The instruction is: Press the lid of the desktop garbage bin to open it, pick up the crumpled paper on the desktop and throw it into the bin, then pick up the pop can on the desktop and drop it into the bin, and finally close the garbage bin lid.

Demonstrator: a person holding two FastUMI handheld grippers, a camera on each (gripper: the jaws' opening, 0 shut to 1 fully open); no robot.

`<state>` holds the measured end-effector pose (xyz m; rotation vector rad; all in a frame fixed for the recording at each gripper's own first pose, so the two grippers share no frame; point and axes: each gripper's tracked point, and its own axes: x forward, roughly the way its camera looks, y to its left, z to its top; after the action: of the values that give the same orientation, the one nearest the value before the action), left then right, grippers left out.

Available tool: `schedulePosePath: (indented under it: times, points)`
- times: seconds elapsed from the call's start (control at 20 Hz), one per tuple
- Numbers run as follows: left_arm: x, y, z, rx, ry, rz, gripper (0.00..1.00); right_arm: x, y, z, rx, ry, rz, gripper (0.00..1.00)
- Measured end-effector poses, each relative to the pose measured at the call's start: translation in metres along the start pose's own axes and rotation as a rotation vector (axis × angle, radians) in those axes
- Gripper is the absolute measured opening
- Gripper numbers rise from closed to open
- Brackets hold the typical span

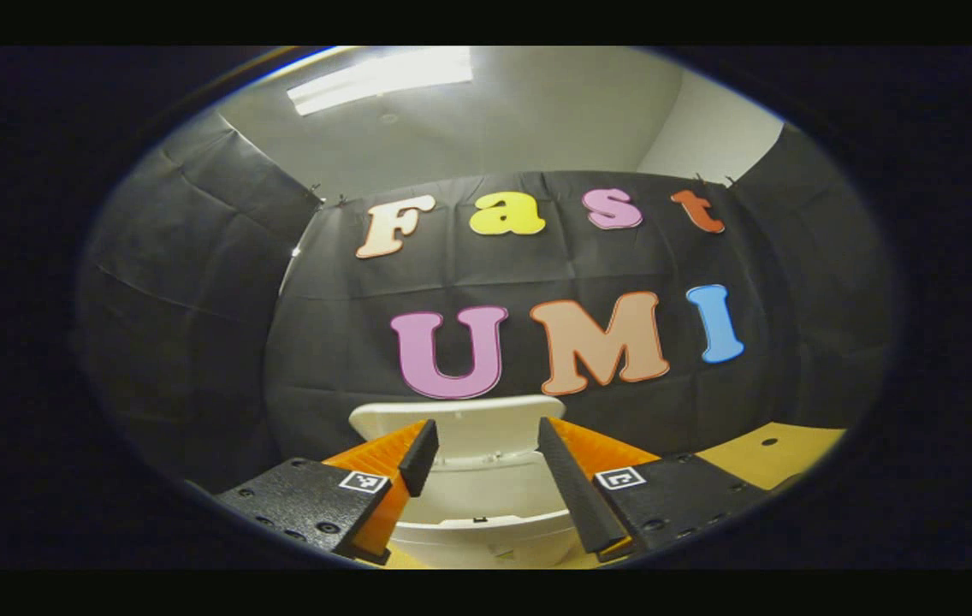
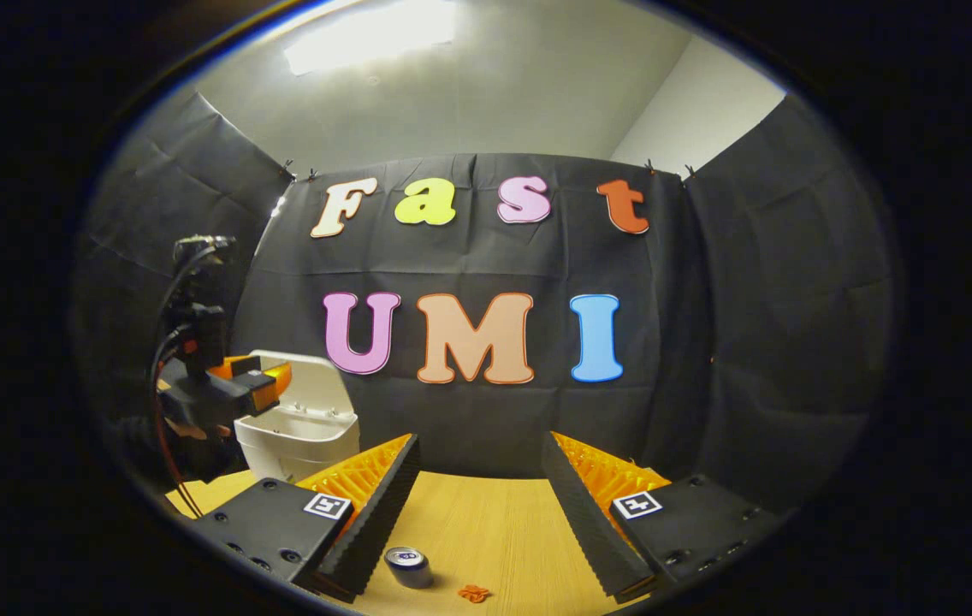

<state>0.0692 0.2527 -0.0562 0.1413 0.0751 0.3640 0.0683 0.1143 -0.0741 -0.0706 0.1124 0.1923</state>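
Note:
The white desktop bin [image 1: 486, 522] stands right in front of my left gripper [image 1: 486, 441], its lid [image 1: 460, 419] tipped up and back. That gripper is open, with nothing between its fingers. In the right gripper view the same bin [image 2: 302, 436] stands at the left with its lid [image 2: 319, 376] raised, and the left gripper [image 2: 259, 376] hovers over its near rim. My right gripper [image 2: 479, 453] is open above the wooden table [image 2: 486, 513]. A pop can [image 2: 407, 565] stands just below its left finger. A small orange crumpled paper [image 2: 474, 592] lies beside the can.
The black cloth wall closes the booth close behind the bin and on both sides. A strip of the table [image 1: 764, 453] with a small dark hole shows to the right of the bin. A hand and cables [image 2: 182, 428] sit behind the left gripper.

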Motion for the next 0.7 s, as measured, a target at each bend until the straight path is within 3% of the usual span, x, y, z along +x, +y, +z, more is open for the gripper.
schedulePosePath:
  times: [0.05,0.1,0.25,0.4,0.45,0.5,0.6,0.7]
  points:
    - [-0.01,-0.006,0.01,-0.006,-0.012,-0.007,0.75,0.004,-0.003,-0.01,0.008,0.021,0.012,0.95]
    - [-0.022,-0.01,0.017,-0.01,-0.022,-0.008,0.85,0.007,-0.006,-0.023,0.011,0.048,0.027,0.95]
    - [-0.063,-0.029,0.03,-0.036,-0.034,-0.025,0.85,0.019,-0.01,-0.081,-0.002,0.181,0.084,0.95]
    - [-0.101,-0.052,0.027,-0.035,-0.01,-0.057,0.86,0.029,-0.011,-0.141,-0.012,0.323,0.134,0.95]
    - [-0.113,-0.058,0.022,-0.034,0.007,-0.062,0.91,0.032,-0.009,-0.16,-0.015,0.373,0.152,0.95]
    - [-0.12,-0.062,0.018,-0.036,0.026,-0.069,0.87,0.035,-0.005,-0.18,-0.019,0.42,0.17,0.95]
    - [-0.138,-0.067,0.004,-0.033,0.077,-0.068,0.92,0.043,-0.002,-0.219,-0.043,0.509,0.193,0.95]
    - [-0.149,-0.065,-0.005,-0.015,0.117,-0.057,0.9,0.048,0.001,-0.259,-0.084,0.598,0.209,0.96]
